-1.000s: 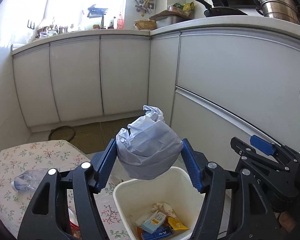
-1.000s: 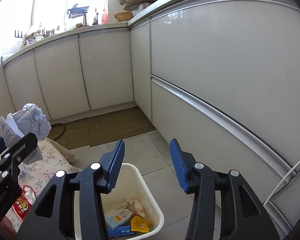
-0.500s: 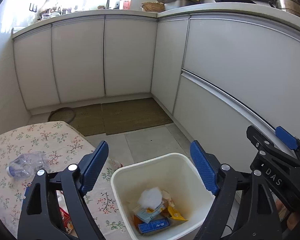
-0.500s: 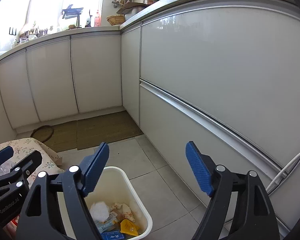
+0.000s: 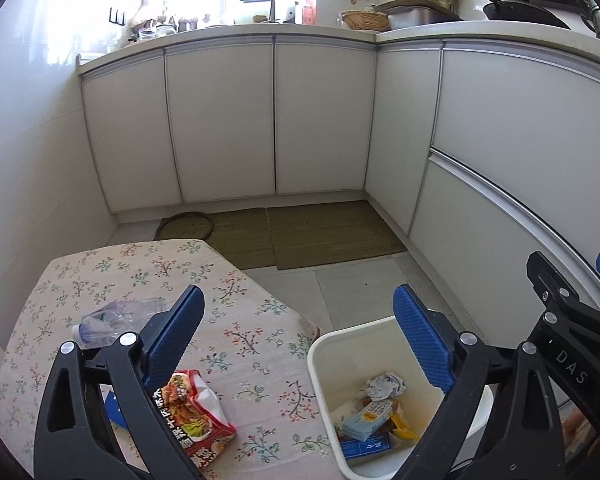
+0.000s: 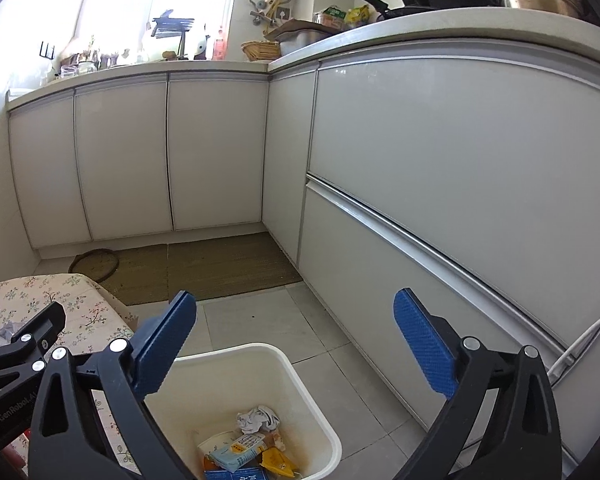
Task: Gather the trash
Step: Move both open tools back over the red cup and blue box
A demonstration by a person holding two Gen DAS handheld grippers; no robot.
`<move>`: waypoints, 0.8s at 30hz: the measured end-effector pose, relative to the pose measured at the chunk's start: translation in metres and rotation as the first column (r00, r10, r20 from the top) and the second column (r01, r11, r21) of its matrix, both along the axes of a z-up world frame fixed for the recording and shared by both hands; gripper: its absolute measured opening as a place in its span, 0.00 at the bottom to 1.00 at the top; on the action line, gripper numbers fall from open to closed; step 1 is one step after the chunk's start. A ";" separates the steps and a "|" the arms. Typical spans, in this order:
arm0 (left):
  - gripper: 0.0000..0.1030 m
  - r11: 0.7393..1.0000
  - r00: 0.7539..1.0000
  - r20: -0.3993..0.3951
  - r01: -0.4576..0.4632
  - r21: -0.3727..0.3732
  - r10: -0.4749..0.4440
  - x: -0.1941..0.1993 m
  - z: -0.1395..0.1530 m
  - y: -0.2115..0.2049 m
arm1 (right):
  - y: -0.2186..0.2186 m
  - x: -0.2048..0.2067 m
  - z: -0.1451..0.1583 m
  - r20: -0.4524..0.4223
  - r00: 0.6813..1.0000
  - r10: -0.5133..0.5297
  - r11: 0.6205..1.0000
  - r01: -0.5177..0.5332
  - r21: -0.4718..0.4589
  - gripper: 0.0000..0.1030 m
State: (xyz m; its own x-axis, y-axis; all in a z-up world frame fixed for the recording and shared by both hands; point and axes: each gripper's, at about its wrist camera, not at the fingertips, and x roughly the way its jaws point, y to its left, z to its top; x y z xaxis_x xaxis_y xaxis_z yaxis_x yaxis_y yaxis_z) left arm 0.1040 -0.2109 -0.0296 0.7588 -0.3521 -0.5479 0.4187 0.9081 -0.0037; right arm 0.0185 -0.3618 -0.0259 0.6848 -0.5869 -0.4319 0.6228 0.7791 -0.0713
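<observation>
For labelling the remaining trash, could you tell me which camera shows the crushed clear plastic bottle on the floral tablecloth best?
The left wrist view: the crushed clear plastic bottle lies mostly visible on the floral tablecloth. The right wrist view shows only a sliver at its left edge, behind the left gripper.

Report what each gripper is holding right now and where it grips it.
Nothing is held. The left gripper and right gripper are both open and empty; the crumpled paper lies in the white bin.
</observation>
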 end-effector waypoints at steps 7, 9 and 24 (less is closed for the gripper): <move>0.89 0.997 0.997 -0.004 -0.080 -0.002 0.080 0.013 0.005 0.043 | 0.040 0.029 -0.001 -0.033 0.996 0.086 0.996 -0.086 -0.009 0.93; 0.89 0.994 0.994 -0.009 -0.107 -0.001 0.107 0.018 0.006 0.058 | 0.054 0.037 -0.001 -0.041 0.993 0.114 0.993 -0.115 -0.016 0.93; 0.89 0.950 0.948 -0.055 -0.313 -0.006 0.312 0.048 0.004 0.176 | 0.166 0.098 -0.042 -0.242 0.889 0.390 0.921 -0.381 0.085 0.93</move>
State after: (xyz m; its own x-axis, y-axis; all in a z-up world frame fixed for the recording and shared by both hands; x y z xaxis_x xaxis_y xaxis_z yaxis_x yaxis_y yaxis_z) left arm 0.1518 -0.0350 -0.0251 0.8023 -0.1099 -0.5867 0.1124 0.9931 -0.0323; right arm 0.1164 -0.1959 -0.0682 0.7215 -0.2803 -0.6331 0.2383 0.9591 -0.1529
